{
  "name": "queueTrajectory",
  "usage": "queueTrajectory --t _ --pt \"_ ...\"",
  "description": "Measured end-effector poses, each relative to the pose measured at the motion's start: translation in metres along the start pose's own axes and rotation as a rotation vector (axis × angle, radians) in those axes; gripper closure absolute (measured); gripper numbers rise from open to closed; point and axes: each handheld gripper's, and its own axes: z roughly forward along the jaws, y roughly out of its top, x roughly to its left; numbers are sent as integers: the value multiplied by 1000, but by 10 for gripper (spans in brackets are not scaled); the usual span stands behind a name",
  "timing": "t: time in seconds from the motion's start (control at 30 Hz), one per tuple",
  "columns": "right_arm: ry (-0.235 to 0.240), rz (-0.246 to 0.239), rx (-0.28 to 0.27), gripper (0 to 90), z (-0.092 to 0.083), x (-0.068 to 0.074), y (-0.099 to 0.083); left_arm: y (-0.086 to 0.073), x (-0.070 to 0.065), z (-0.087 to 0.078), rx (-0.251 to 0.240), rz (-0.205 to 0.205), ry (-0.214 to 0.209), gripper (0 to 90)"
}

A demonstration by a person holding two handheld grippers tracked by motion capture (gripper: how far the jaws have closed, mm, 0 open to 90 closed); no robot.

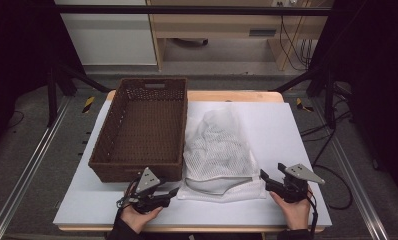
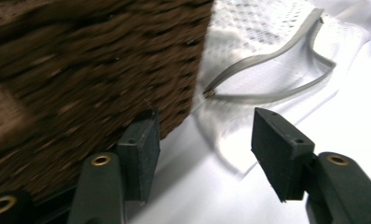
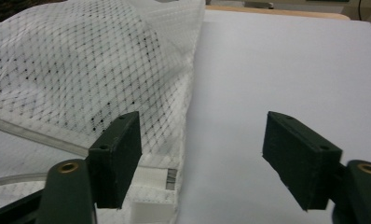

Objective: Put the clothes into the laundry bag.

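Note:
A white mesh laundry bag lies on the white tabletop, its grey zipper gaping open at the near end. My left gripper sits at the bag's near left corner, beside the front right corner of a brown wicker basket. Its jaws stand open, with the bag's edge ahead of them and untouched. My right gripper is at the bag's near right corner. It is open, and the mesh edge lies under and past its left pad.
The basket stands empty at the left, close against the bag. Bare white tabletop stretches to the right of the bag. A wooden table edge shows at the back, with floor and metal rails around.

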Motion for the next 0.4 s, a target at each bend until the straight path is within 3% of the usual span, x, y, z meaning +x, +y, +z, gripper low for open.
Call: queueTrajectory --t 0.07,0.4 --pt "-12 1 5 250 -1 -3 0 -1 5 -4 7 -10 -14 381" --pt "-46 17 26 187 -3 -13 -3 -11 19 -15 28 -3 8 318"
